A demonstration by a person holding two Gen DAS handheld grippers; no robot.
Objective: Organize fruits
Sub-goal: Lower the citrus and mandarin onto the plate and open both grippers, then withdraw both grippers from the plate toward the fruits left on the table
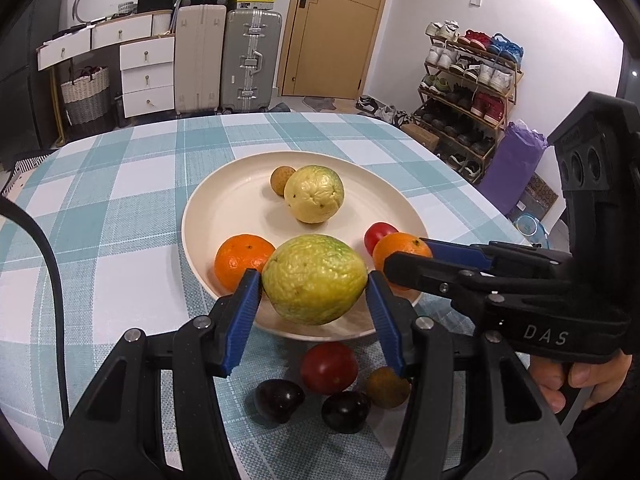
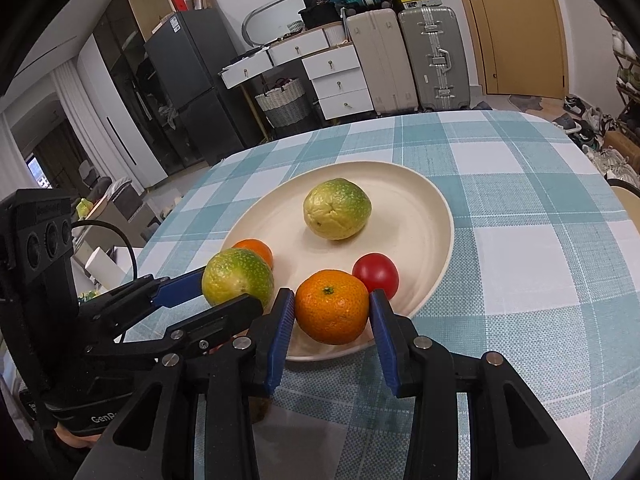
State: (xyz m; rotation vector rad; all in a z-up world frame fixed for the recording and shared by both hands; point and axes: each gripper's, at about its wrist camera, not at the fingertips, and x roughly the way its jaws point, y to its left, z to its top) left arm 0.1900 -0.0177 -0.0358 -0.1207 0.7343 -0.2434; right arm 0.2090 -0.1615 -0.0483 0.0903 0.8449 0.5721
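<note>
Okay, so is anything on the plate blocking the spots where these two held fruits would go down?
Nothing visible blocks them. The left gripper holds a green-yellow guava over the near part of the plate, with an orange at its left. The right gripper holds another orange, with a red tomato just behind.

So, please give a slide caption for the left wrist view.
Left tool grips a green-yellow guava over the plate; four small fruits wait on the tablecloth.

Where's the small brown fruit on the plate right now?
In the left wrist view, the small brown fruit sits at the far side of the plate, touching the left of the rear guava.
</note>
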